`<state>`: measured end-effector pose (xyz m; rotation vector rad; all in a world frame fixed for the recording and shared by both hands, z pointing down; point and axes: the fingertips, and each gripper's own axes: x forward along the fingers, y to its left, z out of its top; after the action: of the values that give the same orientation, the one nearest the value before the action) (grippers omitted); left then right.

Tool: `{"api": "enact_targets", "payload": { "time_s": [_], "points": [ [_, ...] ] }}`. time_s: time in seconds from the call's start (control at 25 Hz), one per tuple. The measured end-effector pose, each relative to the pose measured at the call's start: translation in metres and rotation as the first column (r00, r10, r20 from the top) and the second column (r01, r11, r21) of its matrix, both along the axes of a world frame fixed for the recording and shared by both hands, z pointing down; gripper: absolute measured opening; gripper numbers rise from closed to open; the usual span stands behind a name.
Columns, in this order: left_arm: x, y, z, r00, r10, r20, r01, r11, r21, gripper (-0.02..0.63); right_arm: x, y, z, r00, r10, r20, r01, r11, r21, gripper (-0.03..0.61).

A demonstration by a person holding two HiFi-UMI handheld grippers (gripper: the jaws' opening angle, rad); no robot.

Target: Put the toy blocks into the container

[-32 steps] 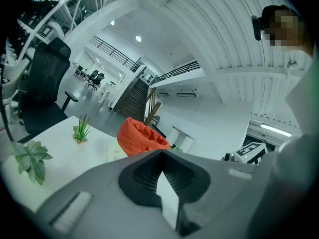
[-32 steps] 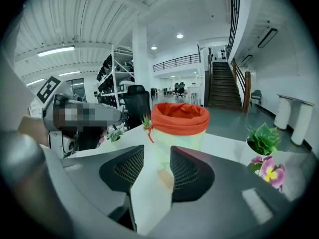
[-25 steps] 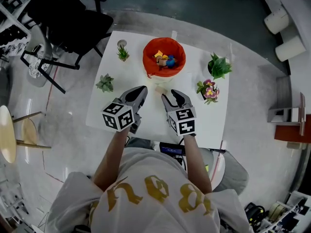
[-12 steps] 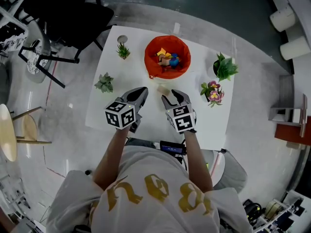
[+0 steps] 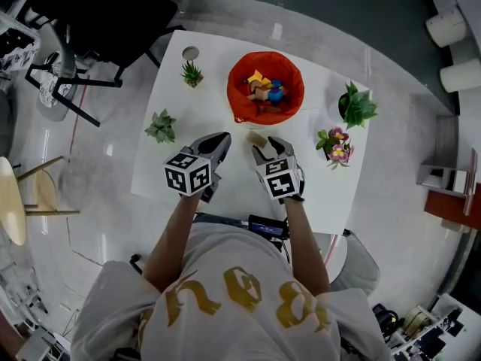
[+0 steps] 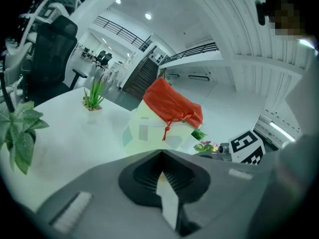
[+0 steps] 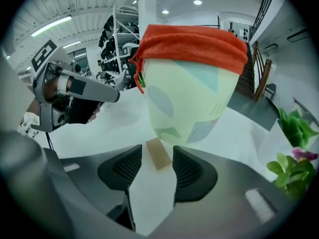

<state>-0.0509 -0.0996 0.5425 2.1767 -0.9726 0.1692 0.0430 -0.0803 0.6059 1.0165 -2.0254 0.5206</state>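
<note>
Right gripper [image 7: 156, 151] wide around tan block [image 7: 159, 158]

White table [image 5: 218, 104], container [image 7: 194, 101] pale green with pastel patches under a red cloth rim, yellow, blue and orange blocks [image 5: 264, 90], tan block [image 7: 158, 154], dark grey left gripper [image 5: 220, 138] and right gripper [image 5: 268, 147] (cubes in black-and-white squares), green plant [image 5: 161, 126], pink-purple flowers [image 5: 336, 143].

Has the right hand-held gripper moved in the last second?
Yes, slightly: the right hand-held gripper has edged forward, closer to the small block lying before the red container.
</note>
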Motion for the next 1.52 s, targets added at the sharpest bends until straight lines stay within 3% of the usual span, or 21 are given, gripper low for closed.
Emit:
{"api": "enact_targets", "payload": {
  "time_s": [0.36,1.52],
  "points": [
    [0.002,-0.007,0.012,1.0,0.018,-0.004,-0.018,0.999,-0.032,0.0,0.003,-0.004,0.029,0.996,-0.026,-0.083,0.022,0.998,-0.051,0.221],
    [0.005,-0.01,0.018,0.999,0.028,-0.021,-0.03,0.998,-0.055,0.0,-0.002,-0.002,0.041,0.996,-0.064,-0.063,0.058,0.994,-0.094,0.169]
  ]
}}
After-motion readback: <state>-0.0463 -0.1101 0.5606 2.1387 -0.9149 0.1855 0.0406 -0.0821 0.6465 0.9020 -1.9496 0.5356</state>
